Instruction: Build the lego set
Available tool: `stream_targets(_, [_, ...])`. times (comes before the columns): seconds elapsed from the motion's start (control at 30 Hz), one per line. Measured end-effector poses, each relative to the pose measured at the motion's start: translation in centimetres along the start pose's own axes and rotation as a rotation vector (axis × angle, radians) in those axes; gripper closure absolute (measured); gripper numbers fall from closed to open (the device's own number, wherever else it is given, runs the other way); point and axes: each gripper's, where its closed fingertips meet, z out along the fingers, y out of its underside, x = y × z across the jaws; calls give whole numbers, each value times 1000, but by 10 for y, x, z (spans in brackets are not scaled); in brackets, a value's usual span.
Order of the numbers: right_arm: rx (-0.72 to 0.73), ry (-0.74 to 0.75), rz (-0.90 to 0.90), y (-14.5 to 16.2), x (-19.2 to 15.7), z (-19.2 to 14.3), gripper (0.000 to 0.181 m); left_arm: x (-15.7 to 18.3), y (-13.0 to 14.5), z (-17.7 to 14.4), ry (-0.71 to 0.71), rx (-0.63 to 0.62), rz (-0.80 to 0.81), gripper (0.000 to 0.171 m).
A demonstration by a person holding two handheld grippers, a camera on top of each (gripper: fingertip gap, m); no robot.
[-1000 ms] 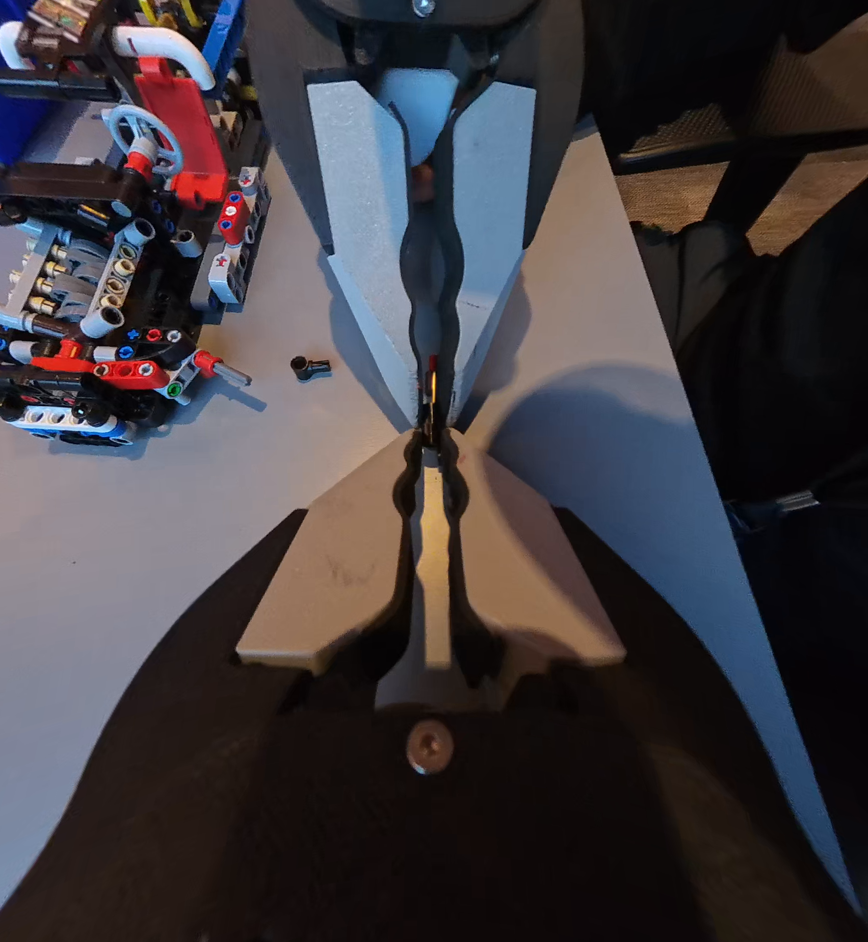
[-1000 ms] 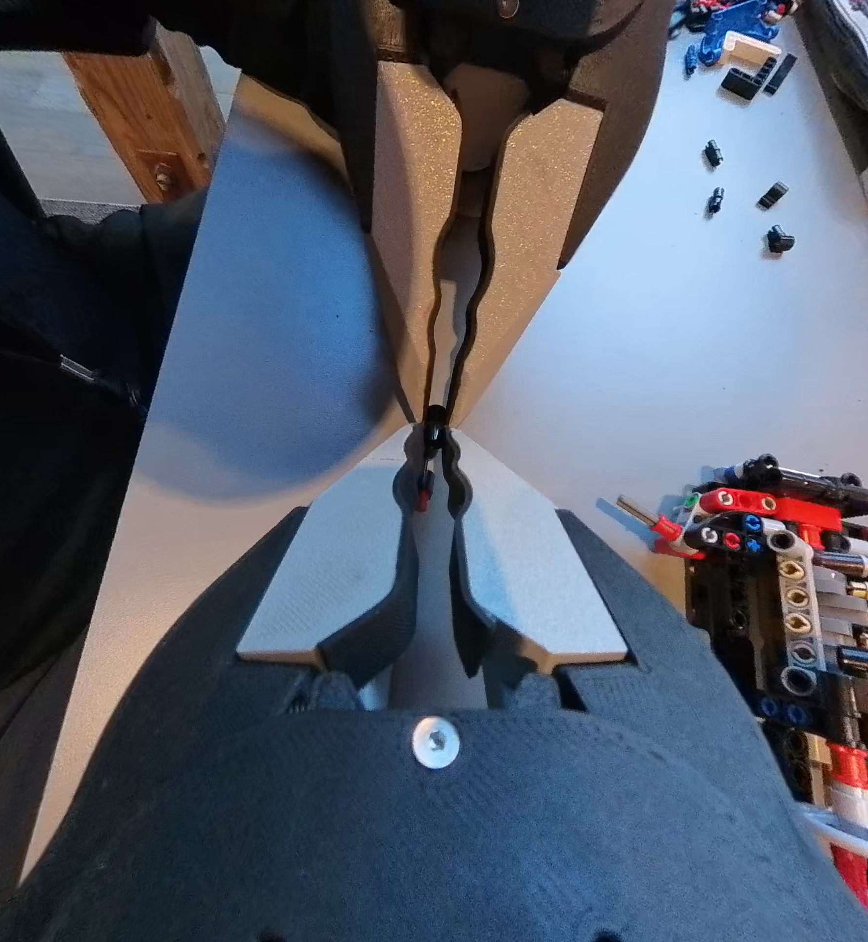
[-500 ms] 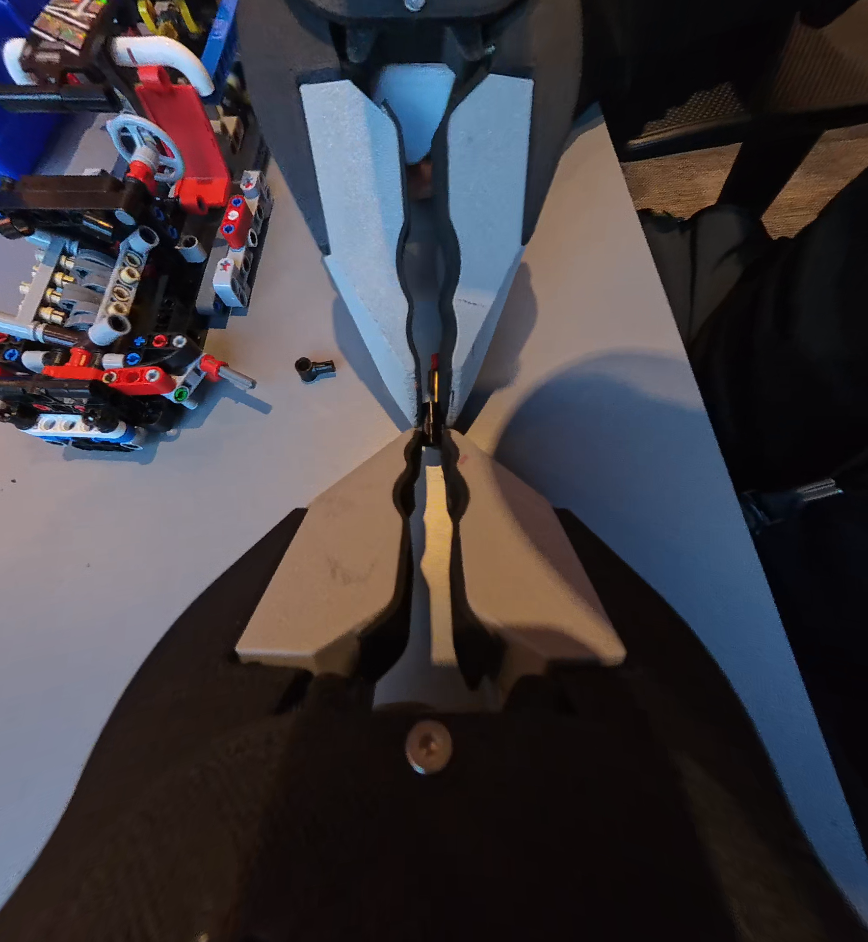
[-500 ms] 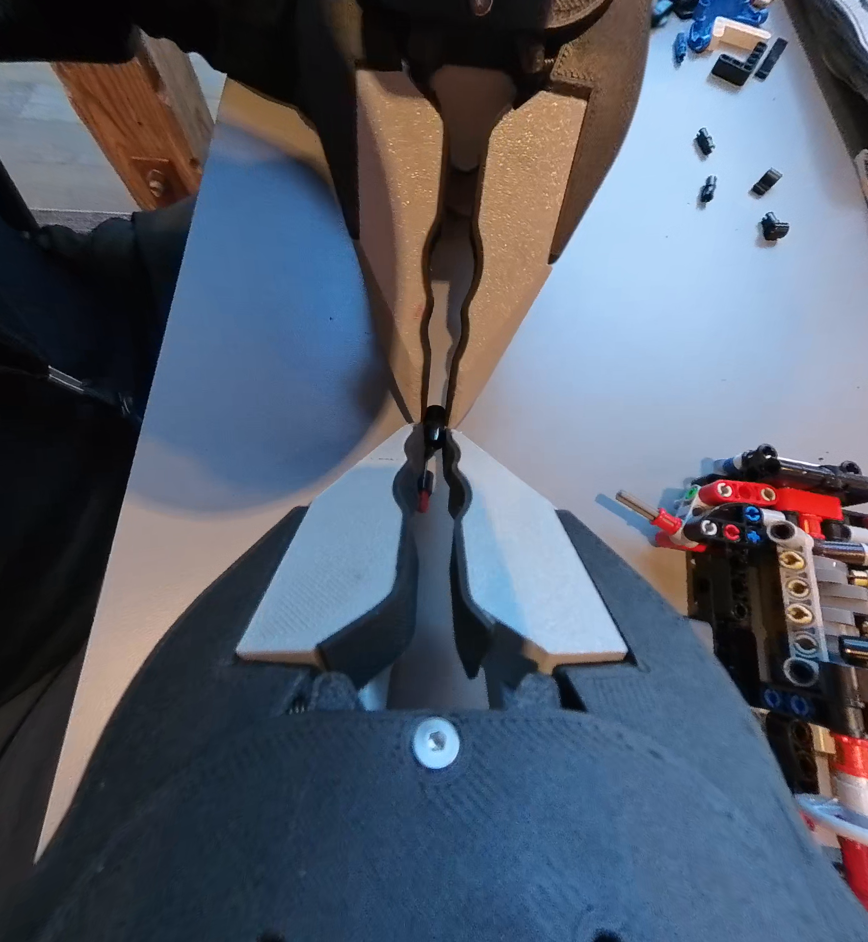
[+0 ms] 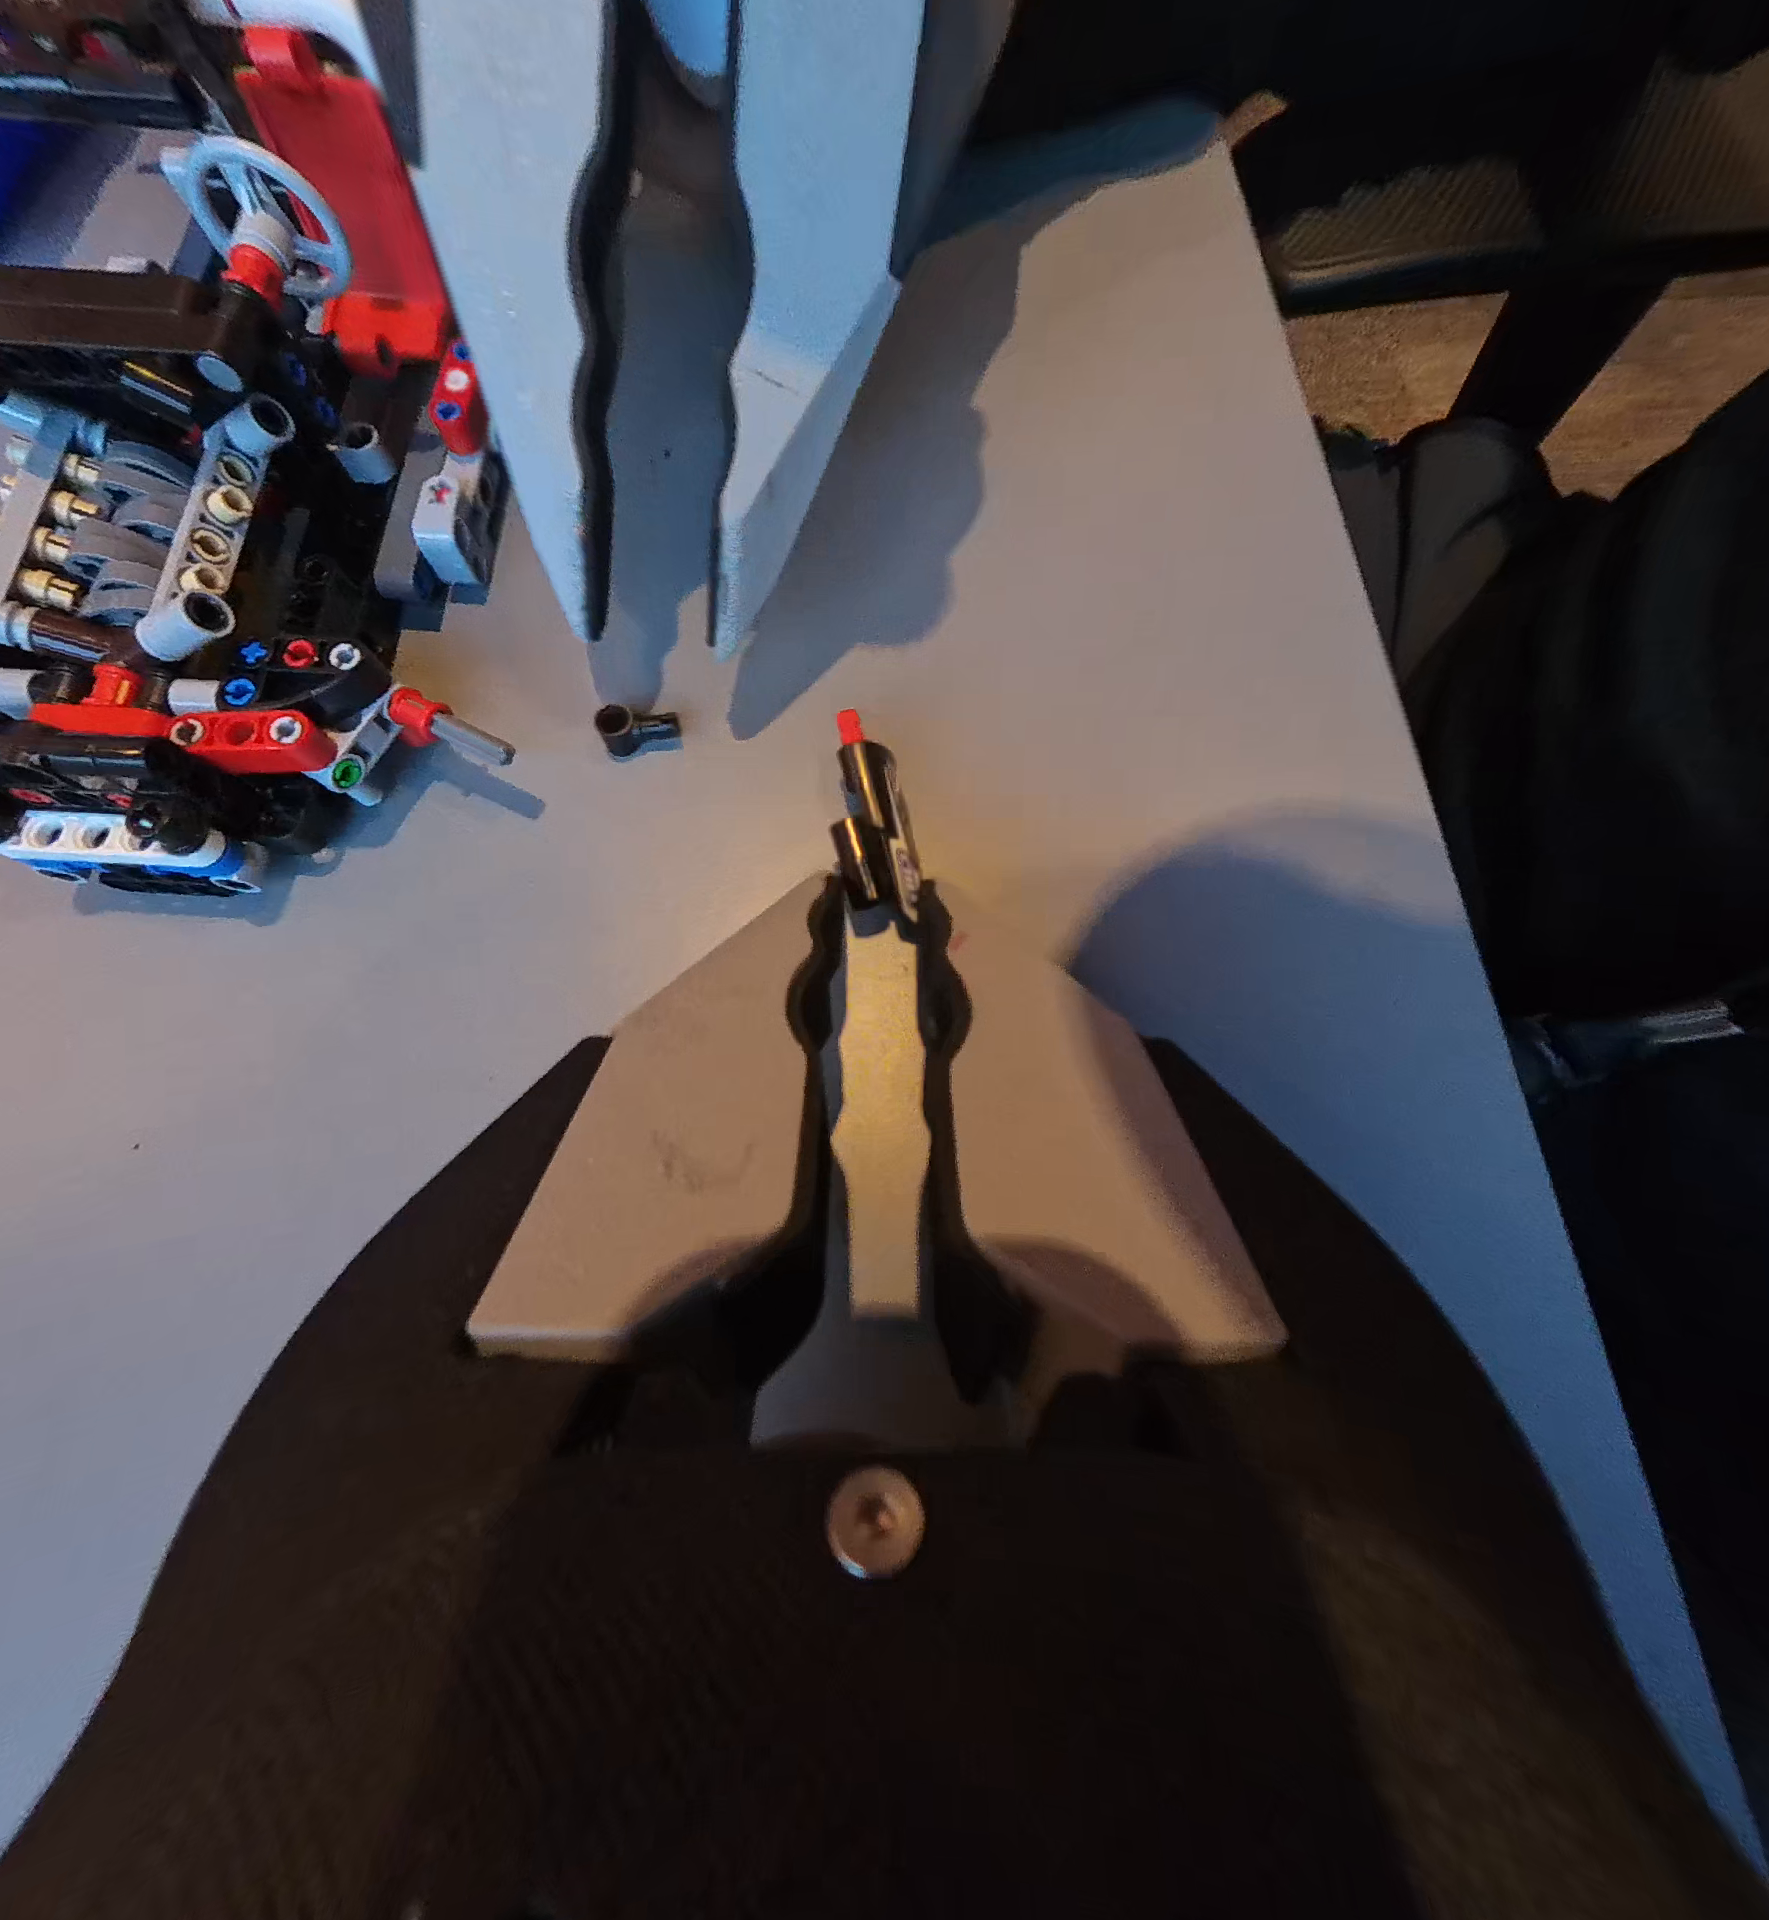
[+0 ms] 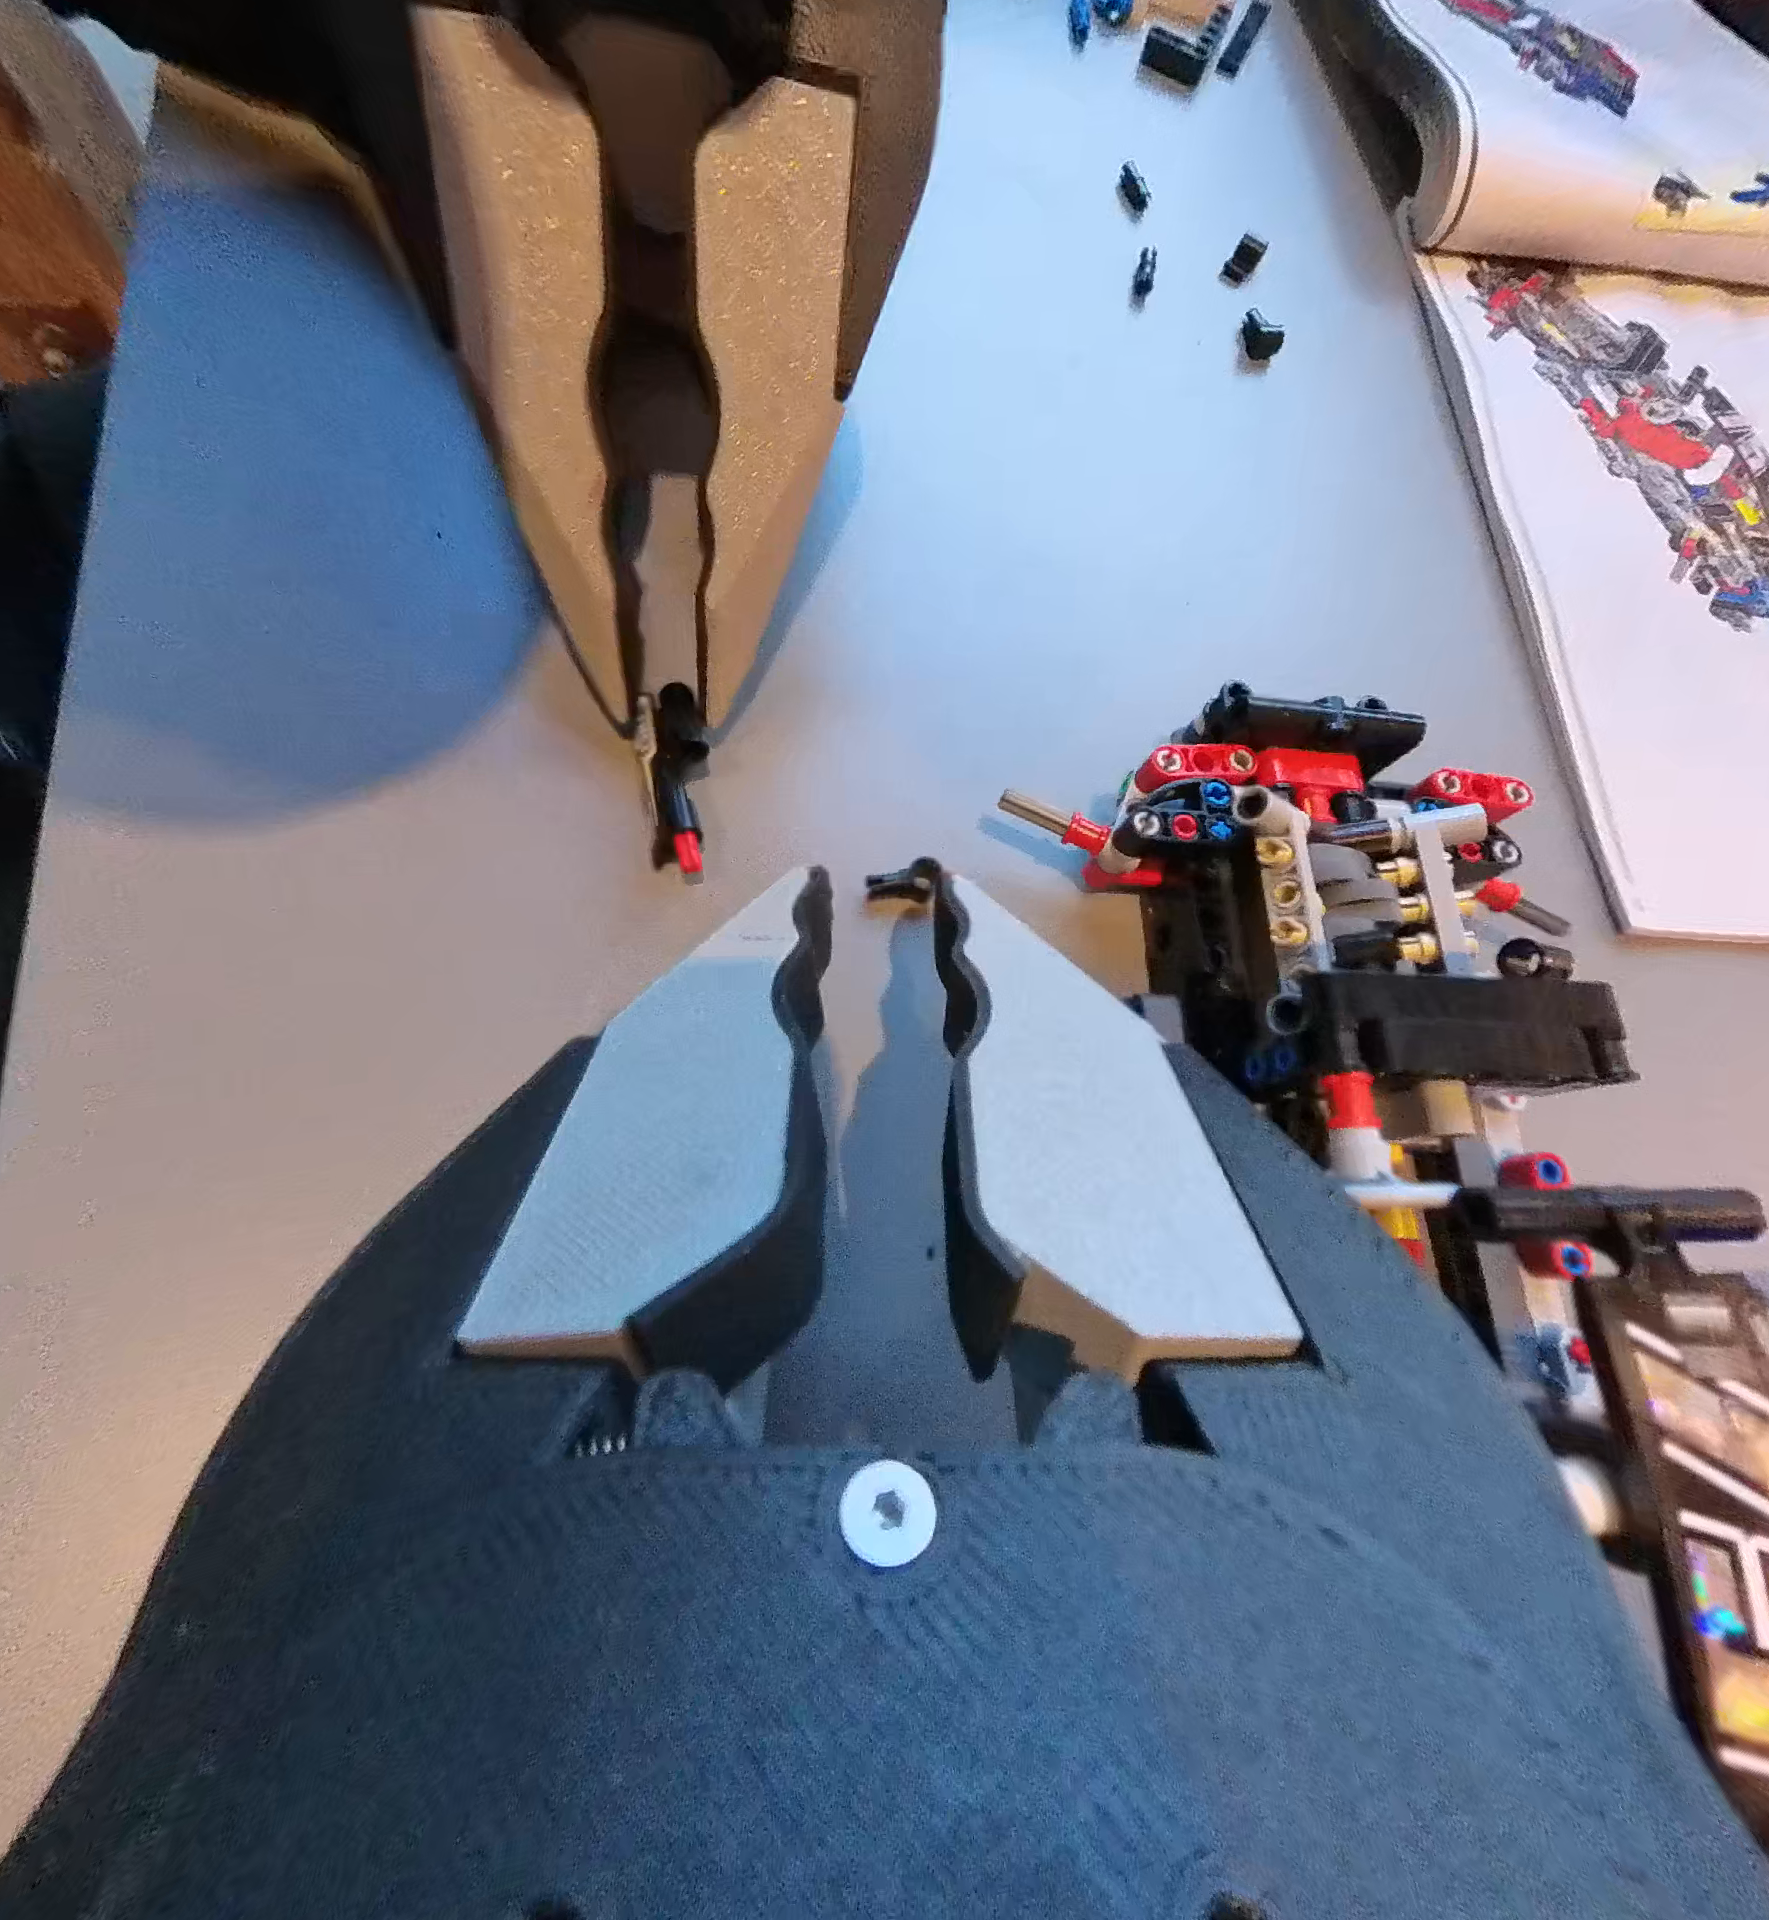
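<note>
Across the grey tabletop point(image 5: 1119, 540), the largest item is the partly built lego model point(image 6: 1379, 935), a black, red and grey beam assembly with a light grey steering wheel point(image 5: 267, 213), standing at the left in the left wrist view and at the right in the right wrist view. An open instruction booklet point(image 6: 1669, 540) with printed car drawings lies at the far right, beyond the model. Several small black loose pieces point(image 6: 1244, 260) lie scattered on the far part of the table, well apart from both tools.

Left gripper point(image 5: 880, 894): jaws nearly closed, pinching the near end of a small black lego pin assembly with a red tip point(image 5: 864, 805). The assembly projects forward past the fingertips, red end farthest out, above the tabletop. The same assembly point(image 6: 674, 779) shows in the right wrist view, gripped at the far tool's tips.

Right gripper point(image 6: 880, 894): jaws parted by a moderate gap, holding nothing. A small black lego connector point(image 6: 906, 878) lies on the table just at its fingertips, close against the right finger; contact cannot be confirmed. In the left wrist view this connector point(image 5: 636, 727) sits just below the right gripper's tips point(image 5: 651, 634), between the model and the held assembly.
</note>
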Motion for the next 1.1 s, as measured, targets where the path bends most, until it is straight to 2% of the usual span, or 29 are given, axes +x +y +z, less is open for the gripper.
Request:
stream_targets(0.2, [-126, 12, -20, 12, 5, 15, 163, -2, 2, 4, -29, -30, 11, 159])
stream_targets(0.33, [-122, -11, -6, 12, 0, 15, 165, -7, 1, 4, -51, -26, -14, 161])
stream_targets(0.53, [-133, -104, -4, 11, -29, 8, 172, -9, 0, 2, -67, -13, -13, 163])
stream_targets(0.63, [-122, -51, -35, 7, -22, 3, 177, -9, -1, 1, -82, -5, 22, 165])
stream_targets(0.77, [-118, -36, 5, 4, -8, 6, 167, -10, -1, 1, -100, -5, 46, 165])
stream_targets(0.9, [-140, -31, -28, 10, -8, 15, 166, -12, -3, 0, -129, 2, 80, 167])
stream_targets(1.0, [-113, -37, -37, 9, -9, 18, 176, -13, -2, -1, -154, -3, 124, 167])
stream_targets(1.1, [-95, -40, -51, 7, -10, 19, 176, -12, -2, -1, -182, -7, 185, 167])
